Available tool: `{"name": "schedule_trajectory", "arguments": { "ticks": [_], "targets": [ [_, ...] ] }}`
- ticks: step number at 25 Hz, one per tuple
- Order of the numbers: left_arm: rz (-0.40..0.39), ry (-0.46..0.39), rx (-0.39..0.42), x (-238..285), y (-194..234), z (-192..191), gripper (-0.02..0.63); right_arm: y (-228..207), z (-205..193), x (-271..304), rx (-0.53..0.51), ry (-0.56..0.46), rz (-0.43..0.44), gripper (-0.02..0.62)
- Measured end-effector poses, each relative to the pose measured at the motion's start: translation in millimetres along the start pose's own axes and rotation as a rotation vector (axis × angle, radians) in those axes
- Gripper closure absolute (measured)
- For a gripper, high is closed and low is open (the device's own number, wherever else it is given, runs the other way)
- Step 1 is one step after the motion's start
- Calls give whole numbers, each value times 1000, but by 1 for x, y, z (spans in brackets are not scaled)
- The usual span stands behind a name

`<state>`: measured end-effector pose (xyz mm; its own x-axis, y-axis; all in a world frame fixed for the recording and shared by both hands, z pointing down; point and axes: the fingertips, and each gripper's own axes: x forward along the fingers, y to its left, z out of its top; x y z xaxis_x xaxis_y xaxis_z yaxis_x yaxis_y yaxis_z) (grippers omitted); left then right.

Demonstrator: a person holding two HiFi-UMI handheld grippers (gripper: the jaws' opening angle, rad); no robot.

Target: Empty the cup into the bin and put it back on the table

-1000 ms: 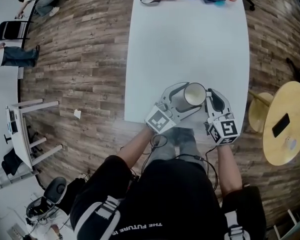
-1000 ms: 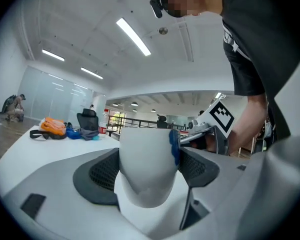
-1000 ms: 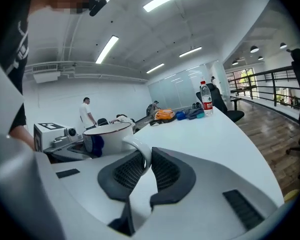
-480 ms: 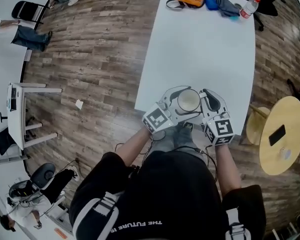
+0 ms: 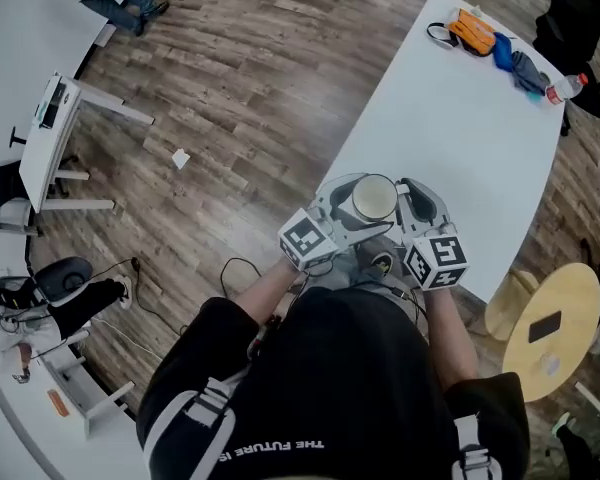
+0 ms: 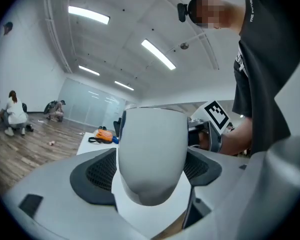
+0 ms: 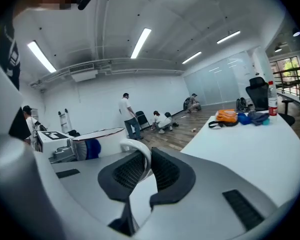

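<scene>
A white cup (image 5: 372, 198) stands upright with its mouth up, held in the air over the near edge of the white table (image 5: 460, 128). My left gripper (image 5: 358, 208) has its jaws spread wide around the cup's body (image 6: 152, 154), and both dark pads (image 6: 97, 176) lie against its sides. My right gripper (image 5: 405, 203) is shut on the cup's thin handle (image 7: 141, 160), with the cup's body (image 7: 97, 144) just to its left. What the cup contains I cannot tell.
An orange pouch (image 5: 472, 30), blue items and a bottle (image 5: 558, 90) lie at the table's far end. A round wooden side table (image 5: 540, 333) stands at the right. A small white desk (image 5: 55, 118) and a paper scrap (image 5: 180, 158) are on the wooden floor at the left.
The head view has swung left, so the table now lies diagonally at the right and more floor shows. The cup has come back from over the table to its near edge, still between both grippers.
</scene>
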<state>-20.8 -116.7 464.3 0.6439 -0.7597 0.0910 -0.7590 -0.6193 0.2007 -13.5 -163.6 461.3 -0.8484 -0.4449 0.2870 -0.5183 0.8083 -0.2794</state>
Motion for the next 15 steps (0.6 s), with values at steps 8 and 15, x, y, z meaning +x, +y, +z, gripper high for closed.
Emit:
{"name": "schedule_trajectory", "arguments": {
  "ticks": [8,15],
  "targets": [
    [173,5,-3,-93,30,-1,207,97,-10,58,-102,79,203,548],
    [400,-18,-96,-200,56,-24,207,201,-44,111,-180,147,451,548]
  ]
}}
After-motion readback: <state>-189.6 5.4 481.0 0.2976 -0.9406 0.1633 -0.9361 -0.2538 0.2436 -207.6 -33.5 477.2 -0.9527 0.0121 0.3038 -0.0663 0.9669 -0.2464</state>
